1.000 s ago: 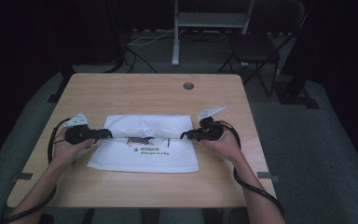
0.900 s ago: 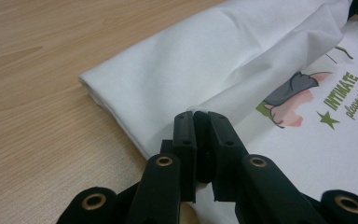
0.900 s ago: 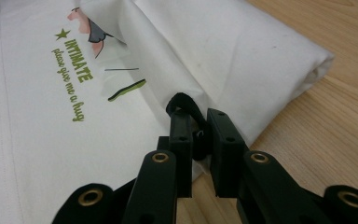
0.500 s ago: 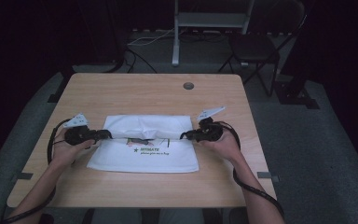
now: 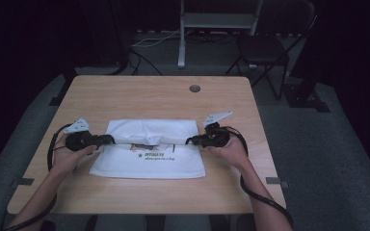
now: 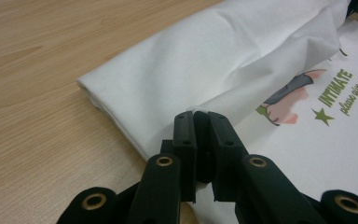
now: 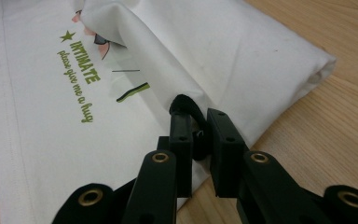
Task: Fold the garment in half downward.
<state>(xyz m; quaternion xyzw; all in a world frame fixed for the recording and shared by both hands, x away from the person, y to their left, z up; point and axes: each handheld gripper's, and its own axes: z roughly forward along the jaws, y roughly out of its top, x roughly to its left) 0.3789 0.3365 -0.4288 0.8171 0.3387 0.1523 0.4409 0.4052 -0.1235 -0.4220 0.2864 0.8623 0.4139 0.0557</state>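
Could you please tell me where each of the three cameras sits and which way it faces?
High view: above the person's side, facing forward and down on the table; forearms and both hands show.
Left gripper view: rides the left claw, looking along its jaws at the white shirt.
Right gripper view: rides the right claw, facing the shirt's other end.
All share the shirt's green print.

Both grippers, left (image 5: 107, 140) and right (image 5: 192, 140), face inward, jaws clamped.

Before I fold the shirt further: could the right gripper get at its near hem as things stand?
Probably not at once: the right gripper is shut on the shirt fold. Once it lets go, nothing lies across the hem.
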